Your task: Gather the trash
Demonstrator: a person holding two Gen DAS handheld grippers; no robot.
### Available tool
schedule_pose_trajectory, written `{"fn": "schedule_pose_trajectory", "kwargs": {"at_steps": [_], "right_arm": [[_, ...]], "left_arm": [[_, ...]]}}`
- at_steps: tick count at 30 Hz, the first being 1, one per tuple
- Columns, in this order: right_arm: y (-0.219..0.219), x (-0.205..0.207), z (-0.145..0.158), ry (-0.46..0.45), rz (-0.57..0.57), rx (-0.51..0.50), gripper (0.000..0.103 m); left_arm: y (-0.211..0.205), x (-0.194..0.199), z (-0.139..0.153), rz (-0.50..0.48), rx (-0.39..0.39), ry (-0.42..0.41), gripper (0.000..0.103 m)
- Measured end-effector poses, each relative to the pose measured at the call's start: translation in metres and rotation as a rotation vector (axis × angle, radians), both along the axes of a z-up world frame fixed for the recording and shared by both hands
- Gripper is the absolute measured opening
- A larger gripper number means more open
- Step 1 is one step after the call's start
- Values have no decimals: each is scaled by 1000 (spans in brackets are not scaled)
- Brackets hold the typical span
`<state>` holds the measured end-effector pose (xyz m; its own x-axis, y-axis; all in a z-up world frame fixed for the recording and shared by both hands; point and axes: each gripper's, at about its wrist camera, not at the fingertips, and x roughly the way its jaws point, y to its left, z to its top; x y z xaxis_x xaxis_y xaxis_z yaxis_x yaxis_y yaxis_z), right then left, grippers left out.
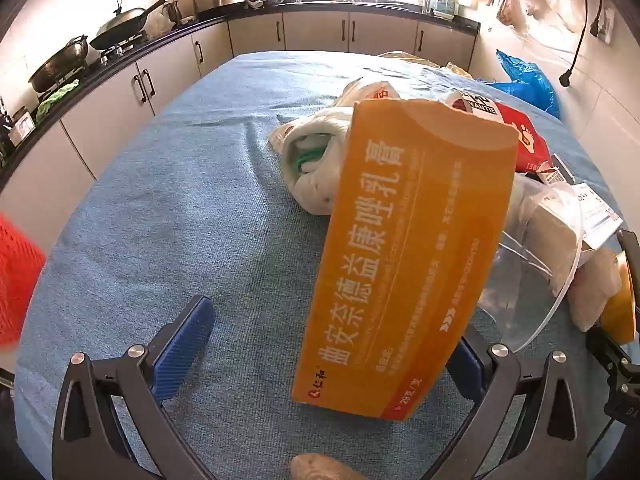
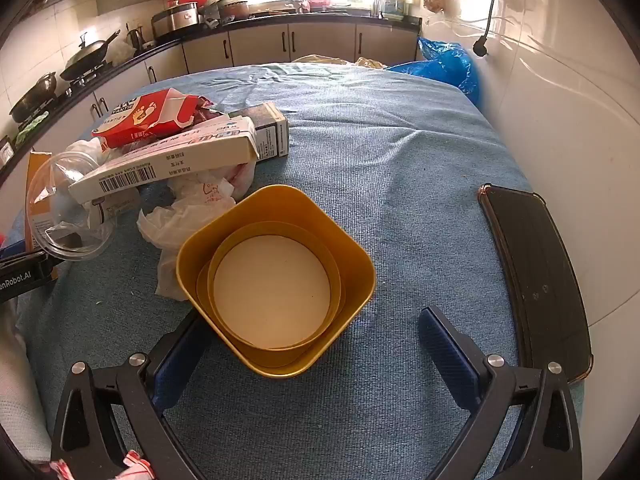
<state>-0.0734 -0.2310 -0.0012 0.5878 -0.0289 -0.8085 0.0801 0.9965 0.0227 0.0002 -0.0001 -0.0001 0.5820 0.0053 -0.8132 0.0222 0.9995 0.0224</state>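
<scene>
In the left wrist view an orange medicine box (image 1: pixel 404 264) stands tilted between the wide-open fingers of my left gripper (image 1: pixel 324 352), leaning against the right finger; the left finger is well apart from it. Behind it lie a white plastic bag (image 1: pixel 316 160), a red packet (image 1: pixel 524 136) and a clear plastic lid (image 1: pixel 540 264). In the right wrist view a yellow bin (image 2: pixel 276 280) with a white bottom sits on the blue cloth (image 2: pixel 380 168), just ahead of my open, empty right gripper (image 2: pixel 316 344). Its left finger touches the bin's side.
A trash pile lies left of the bin: a white barcode box (image 2: pixel 168 160), a dark carton (image 2: pixel 272 132), crumpled white plastic (image 2: pixel 180 220). A black phone (image 2: pixel 536 276) lies at the right. A blue bag (image 2: pixel 444 60) sits at the far edge. Kitchen counters surround the table.
</scene>
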Motion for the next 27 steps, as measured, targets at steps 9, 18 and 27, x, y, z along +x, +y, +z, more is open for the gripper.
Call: {"fn": "schedule_pose_trajectory", "kwargs": {"at_steps": [9,18,27], "right_arm": [[0,0,0,-6,0,-3,103],[0,0,0,-5,0,-4,103],[1,0,0,-5,0,-4,103]], "left_arm": [[0,3,1,-3,-7,1,103],[1,1,0,-3,-8,-4,103],[1,1,0,-3,-7,-3,103]]}}
